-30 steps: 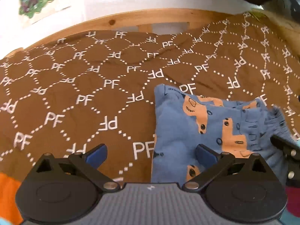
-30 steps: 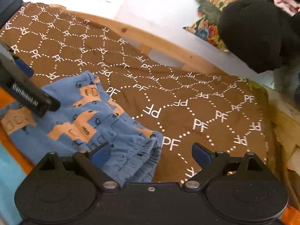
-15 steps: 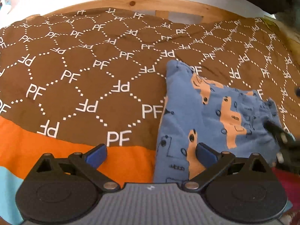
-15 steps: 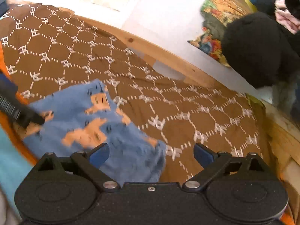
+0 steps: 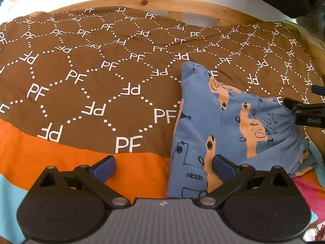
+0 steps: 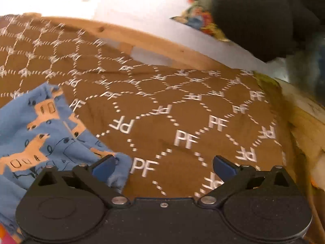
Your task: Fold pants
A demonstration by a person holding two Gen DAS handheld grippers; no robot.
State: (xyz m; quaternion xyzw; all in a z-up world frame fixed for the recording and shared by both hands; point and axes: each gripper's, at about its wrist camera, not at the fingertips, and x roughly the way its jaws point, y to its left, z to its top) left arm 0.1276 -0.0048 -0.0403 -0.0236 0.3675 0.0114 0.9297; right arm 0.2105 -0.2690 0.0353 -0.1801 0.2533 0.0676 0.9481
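The blue pants (image 5: 233, 126) with orange vehicle prints lie folded on the brown "PF" bedspread (image 5: 91, 71). In the left wrist view they sit right of centre, with the gathered waistband at the right. My left gripper (image 5: 164, 165) is open and empty, held above the pants' near left edge. My right gripper (image 6: 163, 165) is open and empty, over the bedspread just right of the pants (image 6: 40, 134). The right gripper's finger also shows in the left wrist view (image 5: 304, 111) by the waistband.
A wooden bed frame (image 5: 182, 6) runs along the far edge, with a white wall behind it. A black garment (image 6: 264, 16) hangs at the upper right. Orange and light blue bands (image 5: 50, 158) cross the bedspread's near side.
Both grippers have pulled back and up from the pants, still open. The left view now takes in more of the orange band. The right gripper has swung to the right.
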